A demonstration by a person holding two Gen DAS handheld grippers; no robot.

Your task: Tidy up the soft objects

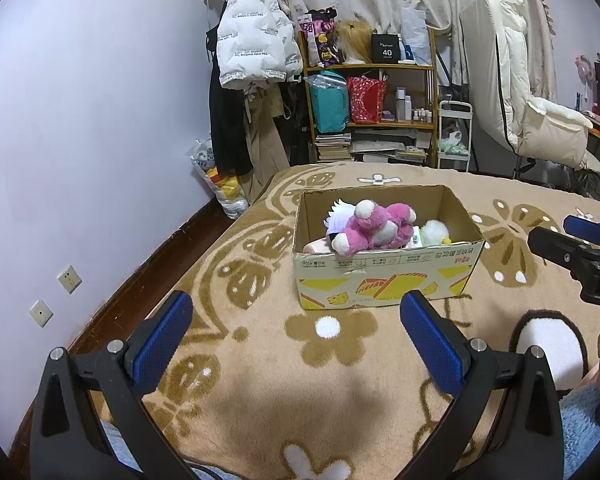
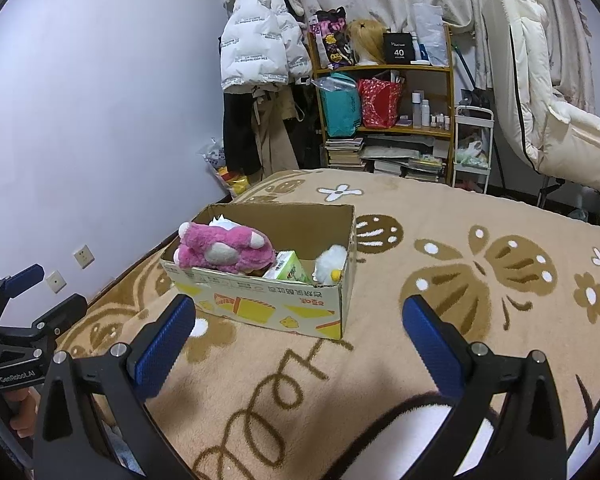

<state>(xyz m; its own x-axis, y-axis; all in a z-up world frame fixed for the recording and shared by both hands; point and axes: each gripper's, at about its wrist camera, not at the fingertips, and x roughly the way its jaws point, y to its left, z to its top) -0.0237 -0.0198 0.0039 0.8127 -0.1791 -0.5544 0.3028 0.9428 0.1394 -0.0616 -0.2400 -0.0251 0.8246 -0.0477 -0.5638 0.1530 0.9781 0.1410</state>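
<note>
Cardboard box (image 1: 388, 276) sits open-topped on the tan flower-pattern blanket (image 1: 260, 380), ahead of both your grippers and apart from them. Pink plush (image 1: 374, 226) lies on top of the pile inside, on the box's left side, one paw over the near rim. White fluffy toy (image 1: 436, 232) with a yellow bit is at the near right corner of the box. In the right wrist view a green-and-white pack (image 2: 288, 268) is wedged between the pink plush and the white toy. Something white with spiky edges (image 1: 336, 214) pokes out behind the pink plush; can't tell what it is.

Your left gripper (image 1: 296, 320) has its jaws spread wide, nothing between the blue pads (image 1: 162, 344), only blanket under them. It is short of the box's near wall. Your right gripper (image 2: 296, 320) is the same: jaws wide apart, holding nothing, with the box's near wall showing in the gap between its pads. Each gripper shows at the edge of the other's view, also with fingers apart.

White slipper with dark trim (image 1: 548, 344) lies on the blanket near your left gripper's right finger. Shelf unit (image 1: 370, 66) and hanging white puffer jacket (image 1: 252, 36) stand past the far end of the bed.
</note>
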